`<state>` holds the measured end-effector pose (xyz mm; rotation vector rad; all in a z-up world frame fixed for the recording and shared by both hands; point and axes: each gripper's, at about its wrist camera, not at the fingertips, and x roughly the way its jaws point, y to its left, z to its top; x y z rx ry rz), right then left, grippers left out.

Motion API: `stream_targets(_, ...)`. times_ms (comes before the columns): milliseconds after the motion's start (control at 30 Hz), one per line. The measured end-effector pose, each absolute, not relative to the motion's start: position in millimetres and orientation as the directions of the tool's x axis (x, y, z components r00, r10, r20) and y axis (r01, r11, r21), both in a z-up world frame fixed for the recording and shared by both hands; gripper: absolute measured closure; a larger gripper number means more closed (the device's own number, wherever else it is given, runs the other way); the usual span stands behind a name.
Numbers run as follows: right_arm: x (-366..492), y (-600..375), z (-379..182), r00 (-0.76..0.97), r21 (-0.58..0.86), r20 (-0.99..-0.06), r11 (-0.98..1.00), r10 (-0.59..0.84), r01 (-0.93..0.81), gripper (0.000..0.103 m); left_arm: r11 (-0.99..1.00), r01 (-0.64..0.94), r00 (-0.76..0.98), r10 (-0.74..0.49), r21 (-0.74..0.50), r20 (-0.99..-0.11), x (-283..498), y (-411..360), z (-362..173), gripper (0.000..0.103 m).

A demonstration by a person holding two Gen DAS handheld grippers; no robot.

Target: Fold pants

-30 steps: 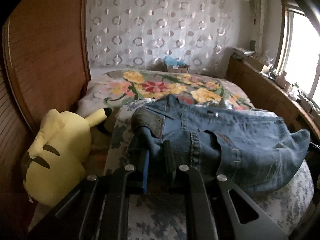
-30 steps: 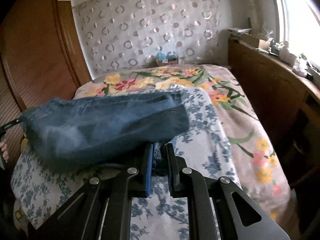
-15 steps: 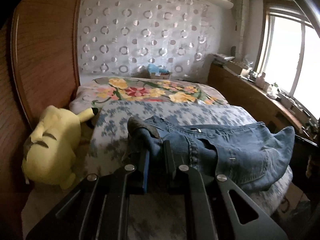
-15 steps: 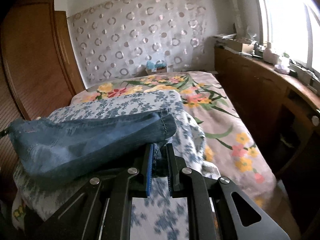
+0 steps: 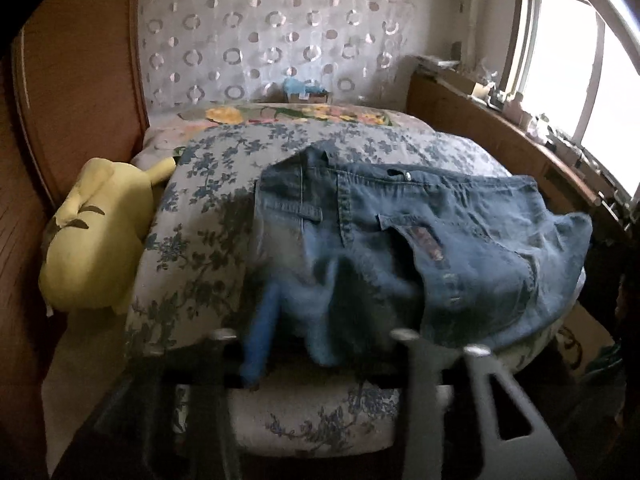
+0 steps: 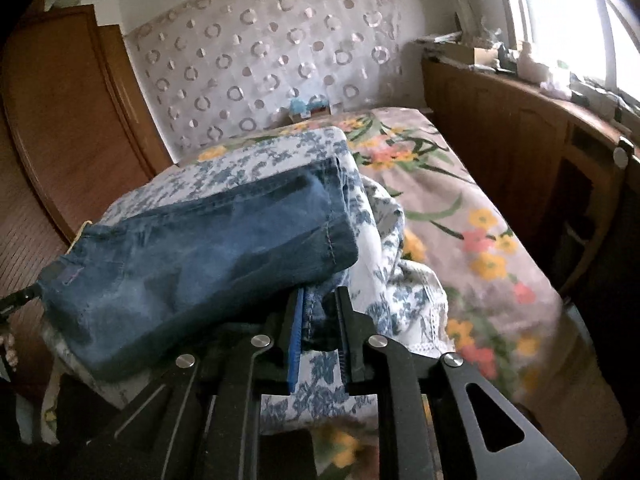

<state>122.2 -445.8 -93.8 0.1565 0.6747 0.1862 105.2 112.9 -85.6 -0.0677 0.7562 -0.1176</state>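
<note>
While the jeans lie crosswise, the left tool gapes wide; the right tool pinches denim.

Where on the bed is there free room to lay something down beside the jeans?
Free: blue-flowered white quilt between the yellow plush toy and blue denim jeans; also the flowered pink bedspread by the wooden cabinet. Crowded: the quilt's near edge, at both grippers.

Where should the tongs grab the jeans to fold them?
Grab the jeans at their two ends, coming in low from the near edge of the bed. The waistband end with its belt loops and the stitched leg hem are thick, firm edges that lie nearest each set of tongs; the middle is loose cloth and would sag.
</note>
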Motion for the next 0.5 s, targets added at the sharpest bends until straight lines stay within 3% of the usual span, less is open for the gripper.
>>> stream_targets(133, 118.3, -452.2, -88.5, 0.767, 0.19, -0.609, 0.976, 0.203, -0.108, 0.079, 0.993, 0.084, 0.748, -0.116, -0.08, -0.653, 97.7, 109.2, -75.3, 0.021)
stream_targets(333, 107.7, -457.0, -79.5, 0.795, 0.232, -0.564, 0.966, 0.225, -0.109, 0.057, 0.987, 0.129, 0.767, -0.159, -0.095, -0.621, 104.4, 89.2, -67.9, 0.02)
stream_targets(500, 107.5, -453.2, -90.3, 0.795, 0.24, -0.563, 0.965, 0.225, -0.104, 0.056, 0.974, 0.198, 0.755, -0.224, -0.112, -0.616, 117.2, 58.8, -66.4, 0.02)
